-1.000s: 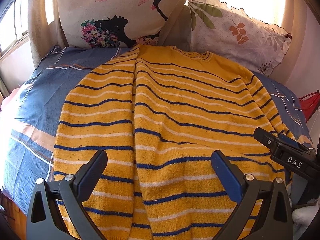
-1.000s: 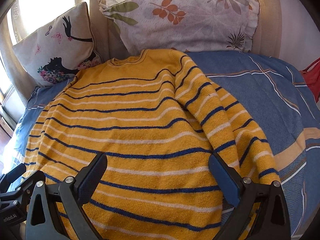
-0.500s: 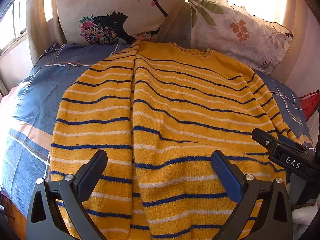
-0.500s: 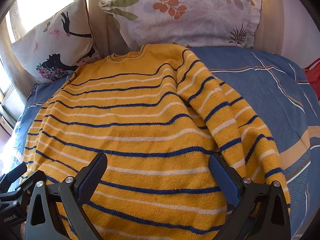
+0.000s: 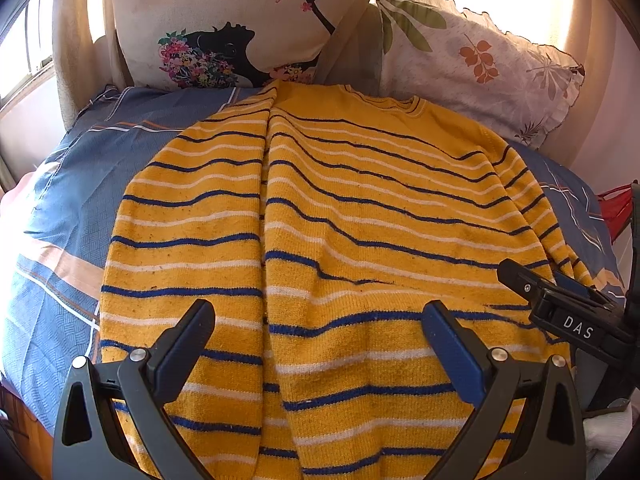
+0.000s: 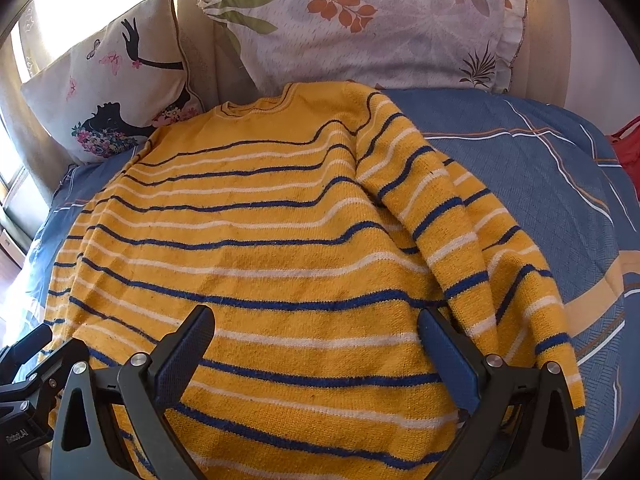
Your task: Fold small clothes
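The left tongs hang released, jaws spread wide, nothing between them; the right tongs likewise gape over the knit. The yellow striped sweater lies spread on the bed, directly beneath and ahead of both tongs, its collar farthest from them. One sleeve is folded over the body, ahead-right of the right tongs. Two pillows stand beyond the collar.

A silhouette-print cushion and a leaf-print pillow lean side by side behind the blue bedsheet.
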### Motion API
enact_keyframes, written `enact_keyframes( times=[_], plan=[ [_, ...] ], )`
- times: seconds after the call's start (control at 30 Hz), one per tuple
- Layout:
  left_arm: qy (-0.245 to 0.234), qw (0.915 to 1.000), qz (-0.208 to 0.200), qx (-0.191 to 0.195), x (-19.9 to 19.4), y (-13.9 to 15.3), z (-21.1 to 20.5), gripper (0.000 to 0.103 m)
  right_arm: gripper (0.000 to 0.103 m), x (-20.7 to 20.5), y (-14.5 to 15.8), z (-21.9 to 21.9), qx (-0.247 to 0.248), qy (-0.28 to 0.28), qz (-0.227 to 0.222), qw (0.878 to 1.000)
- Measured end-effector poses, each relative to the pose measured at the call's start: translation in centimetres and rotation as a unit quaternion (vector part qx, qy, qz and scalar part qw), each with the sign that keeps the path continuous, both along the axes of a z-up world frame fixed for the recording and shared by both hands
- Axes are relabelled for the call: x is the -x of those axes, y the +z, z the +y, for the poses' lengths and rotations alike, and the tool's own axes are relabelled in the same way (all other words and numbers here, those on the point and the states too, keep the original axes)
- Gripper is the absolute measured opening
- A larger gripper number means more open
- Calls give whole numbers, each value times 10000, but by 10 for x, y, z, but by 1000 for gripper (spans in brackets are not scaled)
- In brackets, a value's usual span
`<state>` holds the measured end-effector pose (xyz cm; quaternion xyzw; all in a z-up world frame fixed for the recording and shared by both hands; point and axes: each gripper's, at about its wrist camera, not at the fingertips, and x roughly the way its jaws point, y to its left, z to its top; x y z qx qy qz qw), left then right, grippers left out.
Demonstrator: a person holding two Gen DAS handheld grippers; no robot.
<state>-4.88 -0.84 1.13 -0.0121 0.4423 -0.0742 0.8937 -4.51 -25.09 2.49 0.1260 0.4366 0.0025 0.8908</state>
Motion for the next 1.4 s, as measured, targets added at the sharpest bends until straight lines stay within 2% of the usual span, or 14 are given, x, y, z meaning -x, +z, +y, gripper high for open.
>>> enact_keyframes(
  times=[0.37,0.57,0.67,0.8,0.93,1.0,1.1,1.13,1.17,1.2,1.23,1.27,1.4],
  plan=[
    [14,10000,-31,61,5,2,3,103,103,0,-3,2,36,5,26,10000],
    [95,9995,-23,308,2,12,21,103,103,-1,-5,2,38,7,55,10000],
    [315,9987,-138,374,1,21,43,103,103,0,-6,3,57,11,58,10000],
    [984,9943,-240,336,-3,24,89,103,103,-1,-7,4,76,25,78,9999],
    [1534,9875,43,356,-11,6,130,103,103,-2,-9,5,100,37,102,9999],
    [1565,9867,198,391,-15,-4,139,103,103,-2,-9,6,96,41,112,9999],
    [1352,9881,433,599,-22,-19,138,102,103,-3,-10,6,92,43,116,9999],
    [1264,9880,489,741,-24,-23,136,99,103,-3,-9,6,95,41,113,9999],
    [1251,9885,437,721,-24,-23,133,92,103,-3,-9,6,96,36,112,9999],
    [1259,9899,316,564,-23,-21,129,62,103,-4,-9,7,91,31,114,9999],
    [1231,9909,310,455,-23,-20,126,39,103,-4,-9,7,98,28,119,9999],
    [1259,9905,350,422,-25,-20,126,8,103,-4,-9,7,114,25,128,9998],
    [1259,9851,436,1088,-29,-17,153,6,103,-4,-9,9,191,31,143,9997]
  ],
)
